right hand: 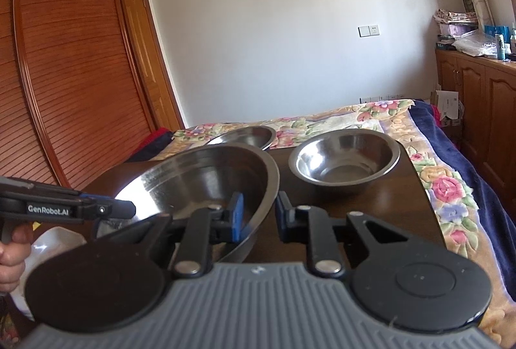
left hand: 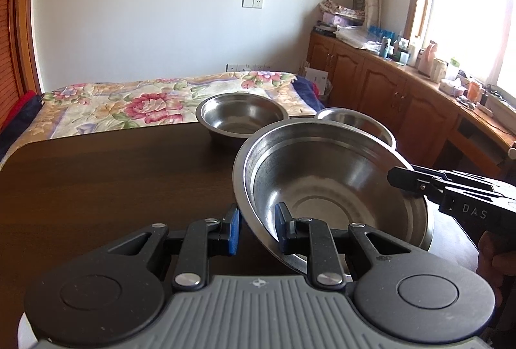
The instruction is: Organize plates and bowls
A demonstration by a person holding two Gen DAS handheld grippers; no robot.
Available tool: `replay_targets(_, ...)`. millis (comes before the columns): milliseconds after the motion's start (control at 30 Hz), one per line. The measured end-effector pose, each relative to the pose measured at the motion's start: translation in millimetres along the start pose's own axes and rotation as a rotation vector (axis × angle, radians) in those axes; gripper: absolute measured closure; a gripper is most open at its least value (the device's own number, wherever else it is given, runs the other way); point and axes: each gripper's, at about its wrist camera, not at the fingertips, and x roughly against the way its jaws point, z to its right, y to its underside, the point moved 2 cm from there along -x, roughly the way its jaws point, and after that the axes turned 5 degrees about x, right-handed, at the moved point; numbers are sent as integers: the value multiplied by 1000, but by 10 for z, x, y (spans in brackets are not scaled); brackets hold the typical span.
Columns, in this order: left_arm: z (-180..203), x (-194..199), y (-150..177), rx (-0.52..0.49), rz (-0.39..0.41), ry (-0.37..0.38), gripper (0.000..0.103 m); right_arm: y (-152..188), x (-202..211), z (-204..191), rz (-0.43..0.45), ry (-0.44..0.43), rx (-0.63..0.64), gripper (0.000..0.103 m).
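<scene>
A large steel bowl [left hand: 332, 184] [right hand: 206, 178] hangs tilted over the dark table [left hand: 96, 181], held from both sides. My left gripper [left hand: 258, 228] is shut on its left rim, one blue pad outside the wall and one inside. My right gripper [right hand: 259, 216] is shut on the opposite rim in the same way. Each gripper shows in the other's view: the right gripper [left hand: 400, 181] and the left gripper [right hand: 129, 208]. Two smaller steel bowls stand at the table's far edge, one [left hand: 242, 116] [right hand: 245, 136] on the left and the other [left hand: 354, 123] [right hand: 345, 158] on the right.
A white dish [right hand: 48, 242] lies low at the left, partly under the large bowl. Beyond the table is a bed with a floral cover [left hand: 129, 100]. Wooden cabinets [left hand: 387, 91] line the right wall, and a wardrobe [right hand: 71, 74] stands to the left.
</scene>
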Motion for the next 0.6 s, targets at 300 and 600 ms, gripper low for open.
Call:
replay_targets(300,29,277,157,-7,16,37,79,103,255,-124,0,11,-3,79)
replay_targets(600,77,486,324,-31,24,62,79,161,438,-198,-7,27,13,79)
